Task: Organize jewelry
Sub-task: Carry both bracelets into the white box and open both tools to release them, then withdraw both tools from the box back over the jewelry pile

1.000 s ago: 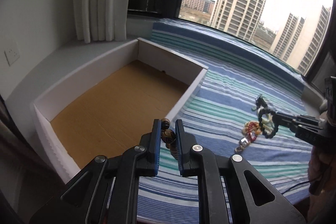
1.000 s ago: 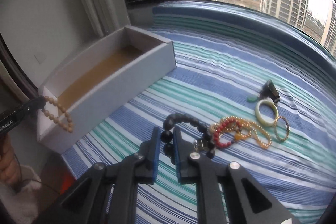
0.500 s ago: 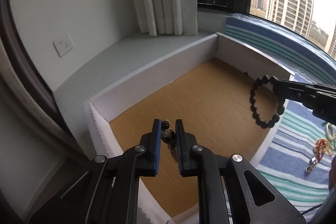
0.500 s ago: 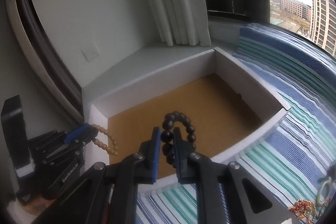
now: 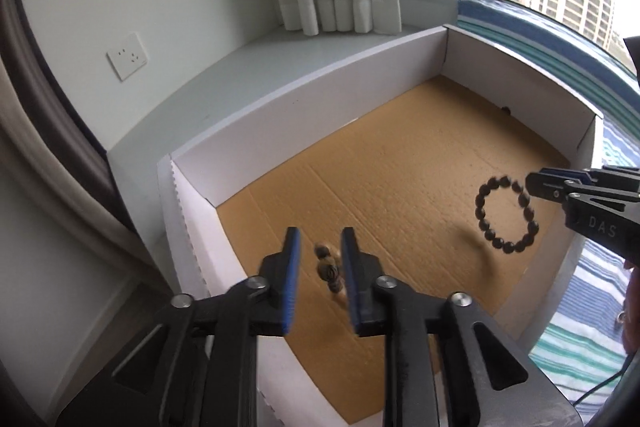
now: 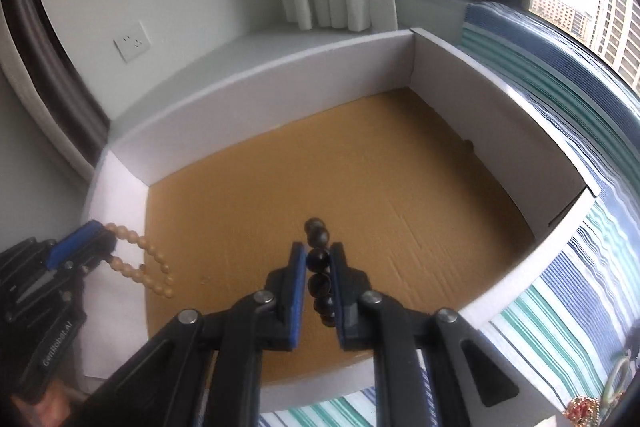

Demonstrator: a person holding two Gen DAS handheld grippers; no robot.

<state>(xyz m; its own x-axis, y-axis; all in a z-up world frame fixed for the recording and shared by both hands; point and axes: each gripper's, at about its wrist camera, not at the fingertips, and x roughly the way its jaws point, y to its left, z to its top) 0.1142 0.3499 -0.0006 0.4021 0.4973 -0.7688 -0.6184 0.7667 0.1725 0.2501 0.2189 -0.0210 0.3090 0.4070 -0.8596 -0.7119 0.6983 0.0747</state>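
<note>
Left gripper [image 5: 319, 247]: jaws have just been opening and stand apart; tan bead bracelet [image 5: 329, 270] between them, blurred, clear of both pads, over the box floor near its front-left corner.

Right gripper [image 6: 316, 258]: jaws nearly closed, pinching black bead bracelet [image 6: 319, 269], whose loop hangs above the brown floor. Side marking reads "DAS".

Left tool body marked "GenRobot.AI".

White cardboard box [image 5: 304, 107]: open top, on striped cloth [image 6: 560, 311].

Wall socket [image 5: 127, 56]: white, unlabelled.

A tan wooden-bead bracelet [image 5: 329, 269] and a black-bead bracelet [image 5: 505, 214] hang over the white box's [image 5: 304, 103] cardboard floor.
</note>
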